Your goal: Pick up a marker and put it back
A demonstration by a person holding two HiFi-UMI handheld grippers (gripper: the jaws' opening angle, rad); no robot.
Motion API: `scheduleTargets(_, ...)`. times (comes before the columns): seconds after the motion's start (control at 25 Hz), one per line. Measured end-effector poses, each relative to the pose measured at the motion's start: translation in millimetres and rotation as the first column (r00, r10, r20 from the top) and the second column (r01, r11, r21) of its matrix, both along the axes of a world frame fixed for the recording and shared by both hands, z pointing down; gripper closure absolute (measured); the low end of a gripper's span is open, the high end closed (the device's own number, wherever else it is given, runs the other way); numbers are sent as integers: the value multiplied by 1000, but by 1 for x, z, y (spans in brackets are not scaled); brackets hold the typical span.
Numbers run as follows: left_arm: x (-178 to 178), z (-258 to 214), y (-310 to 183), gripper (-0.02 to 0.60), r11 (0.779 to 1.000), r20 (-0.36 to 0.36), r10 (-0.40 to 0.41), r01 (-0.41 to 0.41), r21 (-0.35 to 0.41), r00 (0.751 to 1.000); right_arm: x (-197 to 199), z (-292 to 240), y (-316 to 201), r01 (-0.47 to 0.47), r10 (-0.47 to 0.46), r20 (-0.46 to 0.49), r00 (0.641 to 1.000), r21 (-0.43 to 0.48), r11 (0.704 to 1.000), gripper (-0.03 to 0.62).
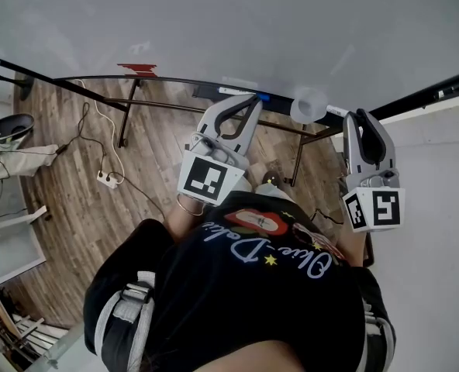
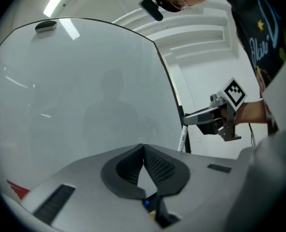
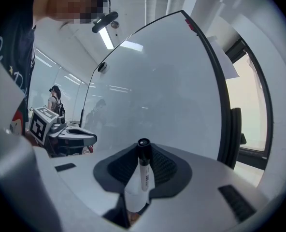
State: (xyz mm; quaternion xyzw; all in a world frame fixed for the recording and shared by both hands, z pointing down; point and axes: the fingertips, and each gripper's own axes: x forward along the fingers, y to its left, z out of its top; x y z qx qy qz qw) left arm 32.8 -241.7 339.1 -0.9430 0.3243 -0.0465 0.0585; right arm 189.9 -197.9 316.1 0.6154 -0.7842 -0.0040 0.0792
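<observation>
**Right gripper (image 3: 144,151) pinching the marker (image 3: 144,177) in front of the whiteboard (image 3: 167,91)**

The person is standing at the whiteboard and holding both grippers out toward it at about the same height. The right jaws are closing on the marker. Its white barrel is lying along the gap between the pads, and its black cap is sticking out at the tips and pointing at the board. The marker is therefore up in the right gripper, off the ledge (image 1: 175,84) along the board's lower edge. Whether the cap is touching the board cannot be told.

The left gripper (image 2: 144,148) is pointing at the board too. Its jaws are pressing together tip to tip, with nothing between the pads. In the head view it is sitting left of the right gripper, well apart from it, with each marker cube facing up toward the camera.

A small blue thing (image 1: 262,97) is lying on the ledge just beyond the left jaws. A pale round thing (image 1: 310,105) is showing beside it, between the two grippers; what it is cannot be told. A red piece (image 1: 138,70) is sticking to the board near its lower edge, off to the left.

Below the board, a wooden floor (image 1: 67,208) is showing, with a white power strip (image 1: 105,179) and its cable lying on it. In the right gripper view, another person (image 3: 53,98) is standing far off to the left.
</observation>
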Motion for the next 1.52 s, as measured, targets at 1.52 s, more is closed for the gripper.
scheduleTargets(1.52,5,0,-11,577,1000,14,-21,21,3,1000,-1,5,-18,43,-43,54,998,4,999,522)
